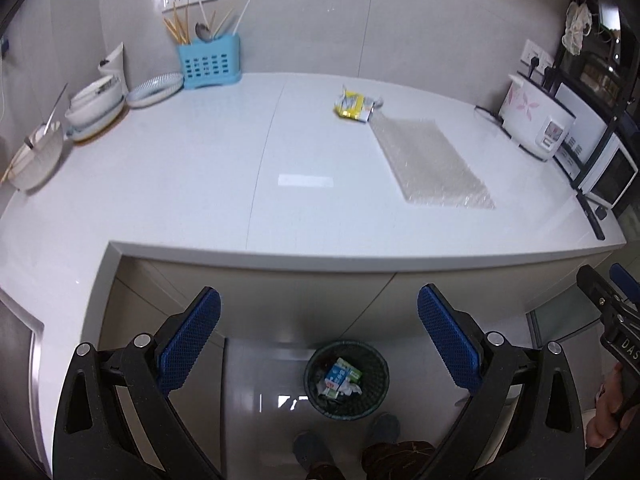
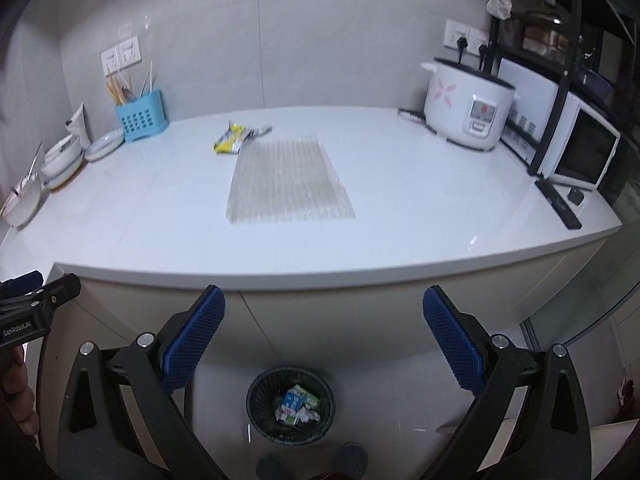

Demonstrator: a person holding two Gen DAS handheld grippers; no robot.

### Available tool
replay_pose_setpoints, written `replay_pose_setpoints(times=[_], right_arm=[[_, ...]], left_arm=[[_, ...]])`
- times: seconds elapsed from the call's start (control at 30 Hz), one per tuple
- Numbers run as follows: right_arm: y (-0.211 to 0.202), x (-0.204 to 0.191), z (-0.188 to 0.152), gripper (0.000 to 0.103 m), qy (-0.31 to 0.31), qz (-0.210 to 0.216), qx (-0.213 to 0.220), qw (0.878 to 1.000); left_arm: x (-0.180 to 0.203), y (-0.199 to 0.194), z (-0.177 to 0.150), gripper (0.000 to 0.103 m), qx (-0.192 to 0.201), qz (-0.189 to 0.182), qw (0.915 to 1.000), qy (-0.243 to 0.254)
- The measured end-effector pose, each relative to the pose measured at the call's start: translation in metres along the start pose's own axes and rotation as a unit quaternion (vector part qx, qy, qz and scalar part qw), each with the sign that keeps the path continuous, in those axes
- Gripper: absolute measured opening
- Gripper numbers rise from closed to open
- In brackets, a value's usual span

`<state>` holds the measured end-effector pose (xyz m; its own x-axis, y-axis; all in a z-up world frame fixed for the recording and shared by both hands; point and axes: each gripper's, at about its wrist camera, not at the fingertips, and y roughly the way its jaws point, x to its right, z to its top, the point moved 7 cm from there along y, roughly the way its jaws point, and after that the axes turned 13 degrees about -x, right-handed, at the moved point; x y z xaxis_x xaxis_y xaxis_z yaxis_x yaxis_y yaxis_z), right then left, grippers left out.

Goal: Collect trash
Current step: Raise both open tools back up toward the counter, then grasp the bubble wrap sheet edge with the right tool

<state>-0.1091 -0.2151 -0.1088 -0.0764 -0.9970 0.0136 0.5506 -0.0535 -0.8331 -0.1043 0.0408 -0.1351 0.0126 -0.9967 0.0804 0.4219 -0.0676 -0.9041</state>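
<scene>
A crumpled yellow wrapper (image 1: 354, 107) lies on the white counter (image 1: 200, 184), next to a sheet of clear bubble wrap (image 1: 430, 160). Both also show in the right wrist view: the wrapper (image 2: 236, 139) and the bubble wrap (image 2: 286, 178). A black mesh trash bin (image 1: 346, 378) holding cartons and crumpled paper stands on the floor below the counter edge; it also shows in the right wrist view (image 2: 291, 404). My left gripper (image 1: 319, 340) and right gripper (image 2: 324, 340) are both open and empty, held in front of the counter above the bin.
A blue utensil basket (image 1: 210, 64), bowls and plates (image 1: 94, 106) stand at the back left. A white rice cooker (image 2: 466, 108), a microwave (image 2: 580, 152) and a black rack (image 2: 560, 60) stand at the right. My shoes (image 1: 312, 452) are by the bin.
</scene>
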Motion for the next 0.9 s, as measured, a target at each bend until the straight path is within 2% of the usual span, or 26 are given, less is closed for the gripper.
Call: replay_pose_setpoints(times=[0.17, 0.33, 0.63, 0.9], right_arm=[[-0.019, -0.001, 0.037, 0.095, 0.001, 0.009, 0.021, 1.0], [-0.008, -0.017, 0.071, 0.095, -0.02, 0.009, 0.016, 1.0], [0.062, -0.058, 0.139, 0.095, -0.051, 0.037, -0.01, 0.998], [0.164, -0.104, 0.192, 0.095, -0.088, 0.038, -0.092, 0.991]], left_arm=[[0.003, -0.021, 0.031, 0.097, 0.017, 0.002, 0.9998, 0.005], [0.005, -0.024, 0.062, 0.097, 0.021, 0.004, 0.9998, 0.002], [0.0, 0.01, 0.108, 0.097, 0.004, 0.015, 0.9997, -0.021], [-0.012, 0.048, 0.145, 0.097, -0.008, 0.034, 0.9982, -0.049]])
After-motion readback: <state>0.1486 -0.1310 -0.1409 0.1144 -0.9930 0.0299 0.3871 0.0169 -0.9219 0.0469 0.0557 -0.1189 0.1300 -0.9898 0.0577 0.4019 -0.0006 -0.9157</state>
